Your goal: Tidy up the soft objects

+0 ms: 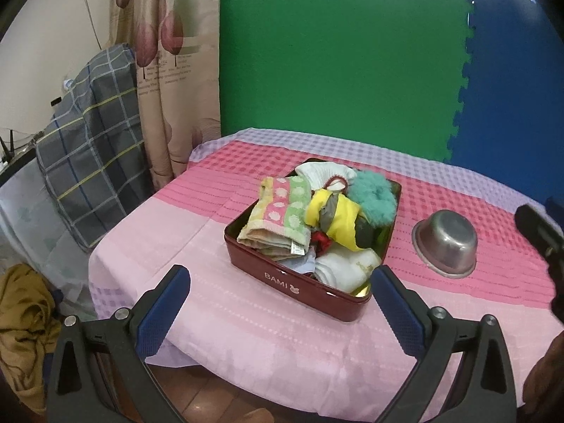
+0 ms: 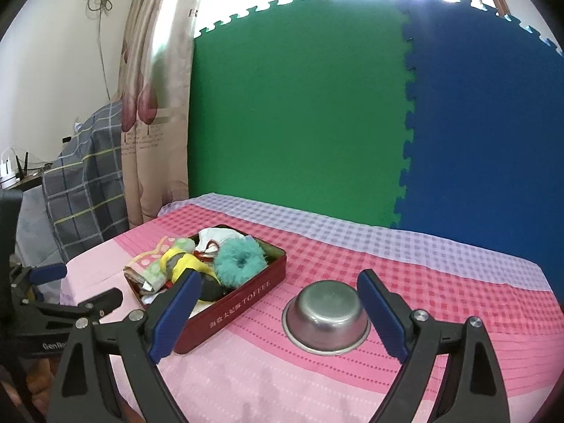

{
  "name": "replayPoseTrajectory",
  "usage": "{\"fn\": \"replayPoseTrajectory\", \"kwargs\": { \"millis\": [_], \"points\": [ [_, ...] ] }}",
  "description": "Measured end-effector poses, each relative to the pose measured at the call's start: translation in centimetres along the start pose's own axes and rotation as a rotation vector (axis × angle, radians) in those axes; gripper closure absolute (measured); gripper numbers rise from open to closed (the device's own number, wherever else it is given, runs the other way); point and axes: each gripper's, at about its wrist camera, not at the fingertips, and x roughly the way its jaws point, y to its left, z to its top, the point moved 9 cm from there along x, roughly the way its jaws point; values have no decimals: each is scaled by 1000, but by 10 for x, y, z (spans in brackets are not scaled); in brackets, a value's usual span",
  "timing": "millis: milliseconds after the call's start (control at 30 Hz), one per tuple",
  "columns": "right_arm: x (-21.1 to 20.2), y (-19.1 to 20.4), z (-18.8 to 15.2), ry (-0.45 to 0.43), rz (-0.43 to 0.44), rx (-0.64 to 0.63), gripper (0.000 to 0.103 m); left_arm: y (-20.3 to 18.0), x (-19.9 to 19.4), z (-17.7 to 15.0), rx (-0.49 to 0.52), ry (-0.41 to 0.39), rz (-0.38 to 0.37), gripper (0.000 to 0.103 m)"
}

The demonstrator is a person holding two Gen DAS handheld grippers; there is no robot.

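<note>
Behind everything, green foam mat (image 1: 338,63) and blue foam mat (image 2: 486,134) standing upright, edges interlocked. Off left, floral curtain (image 1: 172,70), then plaid cushion (image 1: 91,148) leaning beside table. Below that, mustard cloth (image 1: 24,310) bunched up low down.

Across foreground, table under pink checked tablecloth (image 1: 268,338), lilac band along far edge.

Near table middle, red tin (image 1: 299,282), lid off, packed with soft things: striped dotted towel (image 1: 278,215) at left, white cloth (image 1: 324,172) at back, teal fluffy scrunchie (image 1: 375,195) at back right, yellow and grey cloth (image 1: 335,218) in centre, white folded cloth (image 1: 345,268) at front. All inside tin, piled above rim.

Just right of tin, apart from it, steel bowl (image 2: 326,317) upside down on tablecloth.

Left gripper (image 1: 278,313) spread wide, nothing between blue pads, hovering at near edge of table facing tin.

Right gripper (image 2: 278,313) spread wide too, empty, bowl framed between fingers but untouched; left finger (image 2: 176,313) overlapping tin corner in view, contact unclear.
</note>
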Motion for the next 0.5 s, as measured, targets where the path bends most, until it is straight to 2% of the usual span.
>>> {"fn": "replayPoseTrajectory", "kwargs": {
  "millis": [167,500],
  "points": [
    [1,4,-2,9,8,-7,11,6,-2,1,-54,12,-50,1],
    [-1,12,-10,27,26,-23,11,4,5,-5,-27,44,0,1]
  ]
}}
